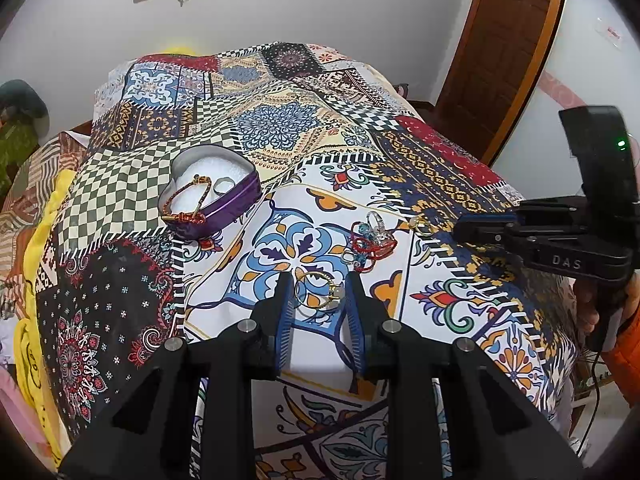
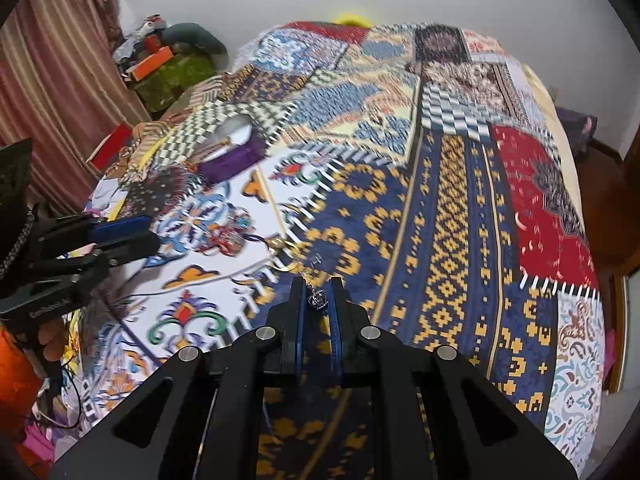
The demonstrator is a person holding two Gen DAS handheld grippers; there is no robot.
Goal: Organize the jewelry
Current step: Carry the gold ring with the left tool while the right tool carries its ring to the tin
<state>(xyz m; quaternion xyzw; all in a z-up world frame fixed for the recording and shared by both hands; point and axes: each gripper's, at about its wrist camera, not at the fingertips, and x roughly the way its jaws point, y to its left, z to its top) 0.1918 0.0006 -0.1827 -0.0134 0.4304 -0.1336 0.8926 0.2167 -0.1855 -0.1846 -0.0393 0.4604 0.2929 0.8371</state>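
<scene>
Right now the right gripper (image 2: 318, 300) is pinching a small dark pendant (image 2: 317, 300) between its blue pads, jaws drawn nearly together on it, with a thin chain (image 2: 310, 284) trailing up and away from the tips toward the gold ring (image 2: 280, 245) lying on the bed's patchwork cover (image 2: 460, 208). No earlier picture is given, so only the grip itself can be told. The purple heart-shaped box (image 1: 208, 196), already carrying a red-and-gold bracelet (image 1: 182, 210) and a pale ring (image 1: 224, 186), is sitting well apart from those jaws, up and to the left across the bed, toward its left edge. The left gripper (image 1: 320, 296) is lying nearer that box; it is hovering with jaws narrowly open around a gold ring with a pale stone (image 1: 320, 290), the pads not pressing on it as far as can be seen. Just beyond, a tangle of red cord and blue beads (image 1: 370, 240) is waiting. Carrying the pendant leftward across the other gripper looks like the coming move, and the dangling chain could snag on that pile.
</scene>
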